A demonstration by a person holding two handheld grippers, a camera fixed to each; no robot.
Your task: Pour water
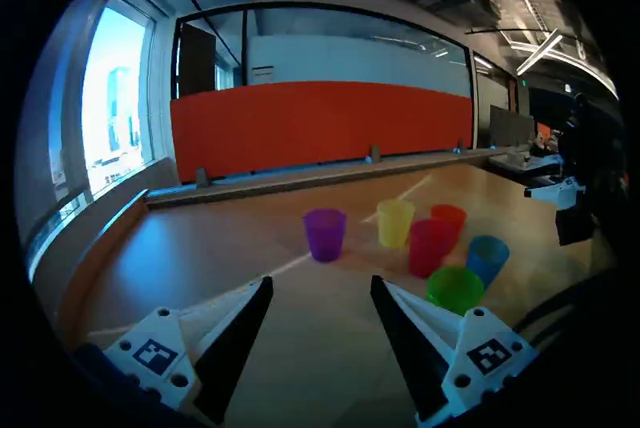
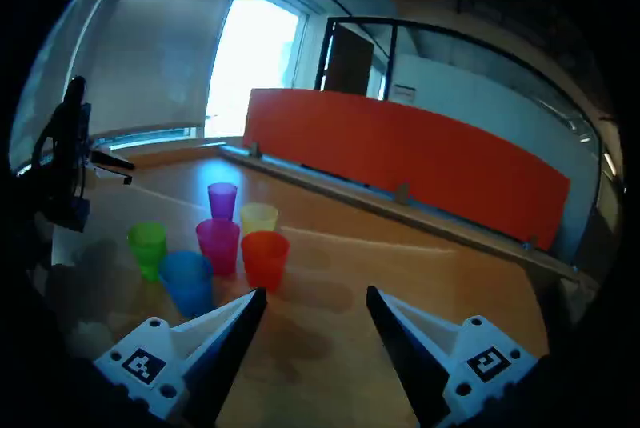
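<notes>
Daylight pours through the tall glass window (image 1: 116,100), which burns out to near white in both views. It leaves a pale streak of glare across the brown wooden desk (image 1: 240,244). In the right gripper view the translucent coloured plastic cups (image 2: 220,244) glow against the light and throw soft shadows toward the camera. A white ceiling strip light (image 1: 552,48) adds a little brightness overhead. The fisheye lens bows the long orange partition wall (image 1: 320,124), and the rims of both views fall dim and slightly blurred.

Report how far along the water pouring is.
Done: nothing visible; six cups stand grouped on the table. In hand: nothing; left tool and right tool are open, empty, short of the cups. Left: grasping a cup and pouring.
</notes>
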